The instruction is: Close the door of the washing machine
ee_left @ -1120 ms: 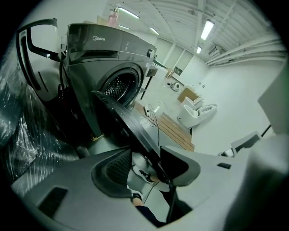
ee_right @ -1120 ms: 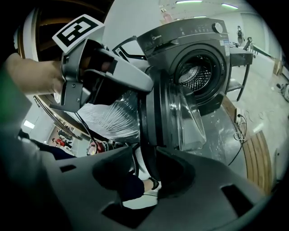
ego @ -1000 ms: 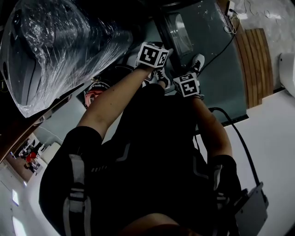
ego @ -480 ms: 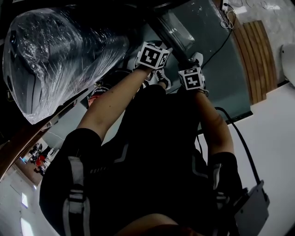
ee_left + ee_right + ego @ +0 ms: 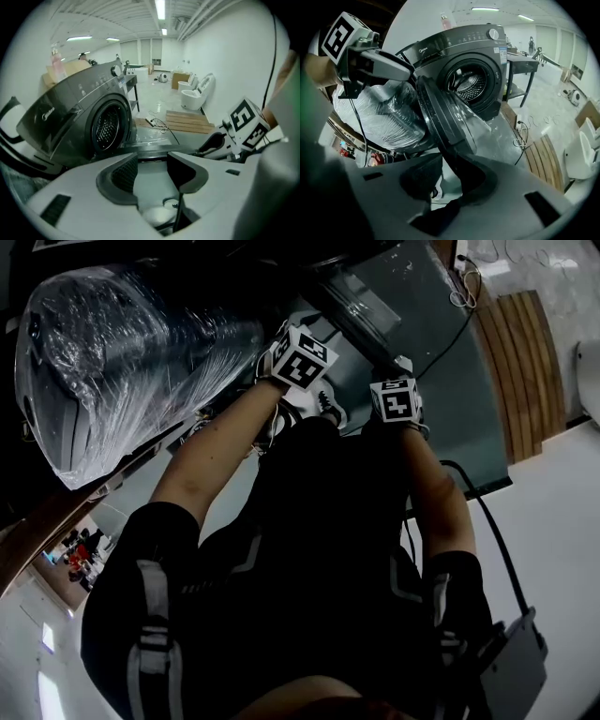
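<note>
Since a second ago both hands have shifted up the head view toward the washing machine, and the left tool [image 5: 281, 351] has rolled. Here the person's arms and dark clothing fill the lower half. Each tool's tips are hidden behind its marker cube. The door [image 5: 370, 304] is only a dim glassy patch near the top edge, above the right tool [image 5: 396, 381]. A plastic-wrapped bulk [image 5: 131, 362] fills the upper left corner.

In the left gripper view the left tool's jaws stand apart with only floor [image 5: 154, 187] between them. The washing machine [image 5: 79, 117] shows its open drum at the left. The right tool's cube sits at the right edge.

In the right gripper view the door stands swung wide open from the machine. Its rim runs down between the right tool's jaws, which have just been closing. It lies against the right-hand jaw, while a gap is left at the other. The door's lowest edge is cut off behind the jaws.
</note>
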A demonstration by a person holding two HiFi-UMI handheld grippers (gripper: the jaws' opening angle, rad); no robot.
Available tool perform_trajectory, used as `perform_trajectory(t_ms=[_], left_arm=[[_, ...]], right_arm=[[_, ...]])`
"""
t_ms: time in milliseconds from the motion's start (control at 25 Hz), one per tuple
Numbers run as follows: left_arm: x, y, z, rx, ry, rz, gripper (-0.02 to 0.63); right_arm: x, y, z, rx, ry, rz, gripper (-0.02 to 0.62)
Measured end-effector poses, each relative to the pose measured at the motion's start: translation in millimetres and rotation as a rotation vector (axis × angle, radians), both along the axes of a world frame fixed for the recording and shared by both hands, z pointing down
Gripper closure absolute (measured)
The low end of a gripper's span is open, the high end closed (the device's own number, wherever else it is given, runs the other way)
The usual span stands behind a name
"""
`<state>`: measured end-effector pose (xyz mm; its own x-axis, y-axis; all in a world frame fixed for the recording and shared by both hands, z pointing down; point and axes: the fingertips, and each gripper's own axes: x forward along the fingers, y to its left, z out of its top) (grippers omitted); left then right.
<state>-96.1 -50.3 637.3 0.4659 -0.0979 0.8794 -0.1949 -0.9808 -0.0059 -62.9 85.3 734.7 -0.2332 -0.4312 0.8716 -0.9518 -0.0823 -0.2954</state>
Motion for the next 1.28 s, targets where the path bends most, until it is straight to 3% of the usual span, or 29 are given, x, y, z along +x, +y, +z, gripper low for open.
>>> perform_trajectory(t_ms=[120,280,520,800,1040,1120,1280], left_arm=[[8.4,-9.9,-0.5,0.098,-0.054,0.135,0.410],[12.8,-29.9,6.0,0.204,-0.203,0.230,0.410],[32.7,-34.1,19.2,0.248,-0.285,0.423,0.410],[52.7,-53.0,28.7,0.271,-0.383,0.441,0.420],[64.5,-56.1,32.1,0.321,-0.460,0.573,0.467],[67.4,-60.6,33.4,0.334,-0.485,0.600,0.472],[74.3,-66.3,35.1,0.297,-0.529,0.582,0.474]], right_arm=[[15.7,-3.1,-0.7,-0.001,0.012,-0.013,0.492],[38.2,-11.9,-0.8,-0.010,0.049,-0.033,0.494],[70.7,-24.3,0.5,-0.002,0.041,-0.053,0.485],[104.4,-40.9,-0.4,-0.004,0.025,-0.060,0.478],[127.8,-50.7,-2.2,-0.009,-0.012,-0.053,0.476],[134.1,-55.6,-4.4,-0.012,0.007,-0.091,0.493],[149.6,-64.7,-6.6,0.002,0.007,-0.114,0.505]])
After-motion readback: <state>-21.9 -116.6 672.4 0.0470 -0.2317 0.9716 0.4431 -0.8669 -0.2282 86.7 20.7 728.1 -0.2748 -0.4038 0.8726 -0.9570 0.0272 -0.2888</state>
